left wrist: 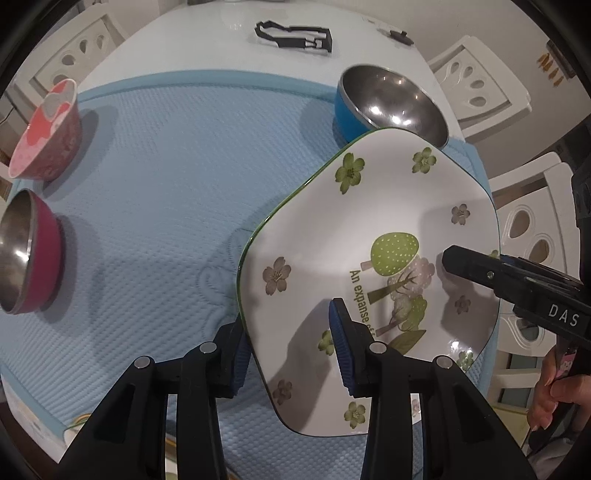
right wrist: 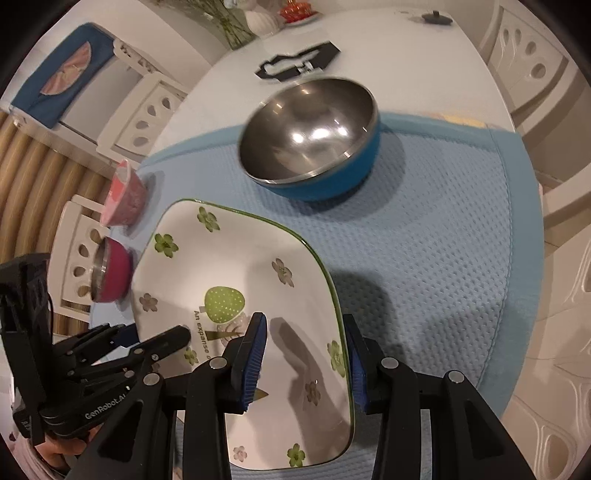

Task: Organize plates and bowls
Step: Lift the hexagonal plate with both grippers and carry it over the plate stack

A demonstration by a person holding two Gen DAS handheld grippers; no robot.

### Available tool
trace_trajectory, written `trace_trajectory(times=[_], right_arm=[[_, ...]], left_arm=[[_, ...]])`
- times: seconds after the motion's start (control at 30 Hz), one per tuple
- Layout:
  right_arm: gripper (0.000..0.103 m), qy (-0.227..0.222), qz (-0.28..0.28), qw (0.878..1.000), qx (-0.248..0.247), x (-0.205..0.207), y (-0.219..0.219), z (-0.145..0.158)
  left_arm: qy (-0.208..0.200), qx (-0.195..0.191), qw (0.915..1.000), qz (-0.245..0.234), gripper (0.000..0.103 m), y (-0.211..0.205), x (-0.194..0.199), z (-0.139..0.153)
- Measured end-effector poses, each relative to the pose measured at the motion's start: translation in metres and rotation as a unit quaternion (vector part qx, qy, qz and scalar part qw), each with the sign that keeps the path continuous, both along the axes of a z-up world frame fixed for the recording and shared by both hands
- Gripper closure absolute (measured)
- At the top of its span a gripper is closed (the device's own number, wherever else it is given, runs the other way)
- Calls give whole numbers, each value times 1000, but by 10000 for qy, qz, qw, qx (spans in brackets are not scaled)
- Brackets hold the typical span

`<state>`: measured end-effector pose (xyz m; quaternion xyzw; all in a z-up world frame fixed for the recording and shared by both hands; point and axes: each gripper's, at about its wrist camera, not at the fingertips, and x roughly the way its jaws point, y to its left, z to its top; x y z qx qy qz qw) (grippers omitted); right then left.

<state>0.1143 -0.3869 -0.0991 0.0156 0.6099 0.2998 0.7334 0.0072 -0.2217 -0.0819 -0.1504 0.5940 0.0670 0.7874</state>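
Observation:
A white square plate (left wrist: 362, 229) with green flowers and a green rim is tilted above the blue mat. My left gripper (left wrist: 288, 339) straddles its left rim, fingers wide and apart from the rim by a gap. My right gripper (right wrist: 306, 350) straddles its right rim (right wrist: 332, 288) the same way, and its finger shows in the left wrist view (left wrist: 476, 266). A blue steel bowl (right wrist: 314, 147) stands behind the plate. A magenta steel bowl (left wrist: 29, 254) and a pink patterned bowl (left wrist: 48, 133) stand at the mat's left edge.
A light blue quilted mat (left wrist: 155, 206) covers the white table. A black plastic frame (left wrist: 295, 37) lies on the table beyond the mat. White chairs (left wrist: 480, 85) ring the table. A small dark lid (right wrist: 436, 16) lies at the far end.

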Motion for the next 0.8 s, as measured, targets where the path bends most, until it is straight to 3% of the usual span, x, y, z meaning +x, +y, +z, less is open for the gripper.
trace_trajectory(times=[0.8], right_arm=[[63, -261, 342, 9989, 169, -71, 88, 56]], left_arm=[[-423, -42, 9983, 402, 68, 91, -80, 51]])
